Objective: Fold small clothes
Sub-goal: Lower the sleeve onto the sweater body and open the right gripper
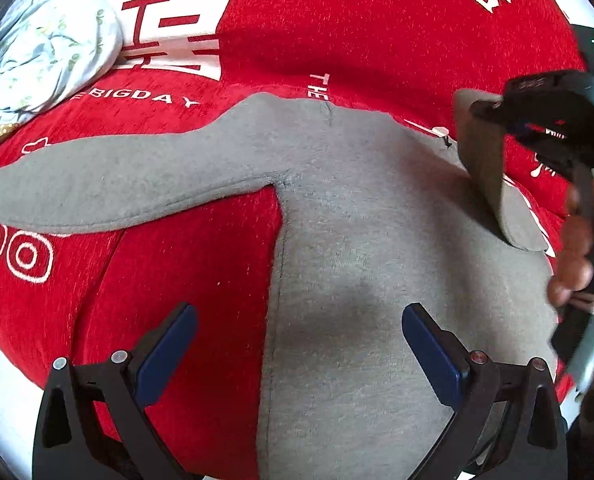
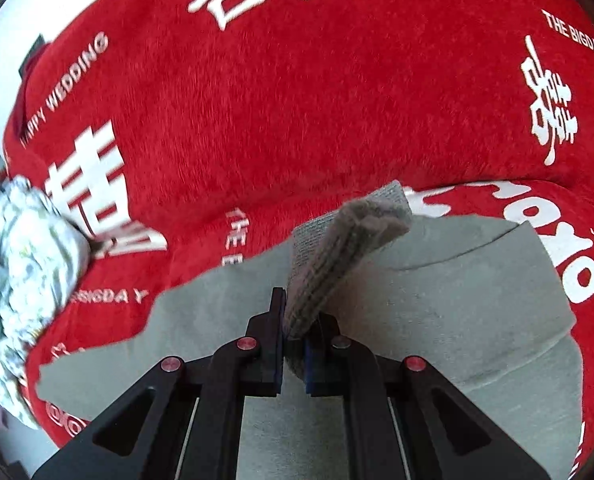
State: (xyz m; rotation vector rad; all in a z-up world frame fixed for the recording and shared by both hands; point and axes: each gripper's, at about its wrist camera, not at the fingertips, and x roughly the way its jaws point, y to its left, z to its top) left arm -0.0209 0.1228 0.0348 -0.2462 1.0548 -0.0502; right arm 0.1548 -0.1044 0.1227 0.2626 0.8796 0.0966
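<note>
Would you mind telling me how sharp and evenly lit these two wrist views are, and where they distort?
Left wrist view: mostly sharp, the red blanket bulges from fisheye curvature, a soft shadow falls on the grey top, and the right gripper is slightly smeared. Right wrist view: motion blur softens the blanket lettering and the patterned white garment; corners go dark.

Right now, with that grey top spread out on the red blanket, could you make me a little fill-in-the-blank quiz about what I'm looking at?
1. The right gripper is shut on the grey top's ____.
2. The left gripper hangs over the grey top with its jaws ____.
3. The cloth under the top is ____ with white lettering.
4. The crumpled pale floral garment lies ____ the grey top, not touching it.

Missing words: sleeve; open; red; apart from
</note>
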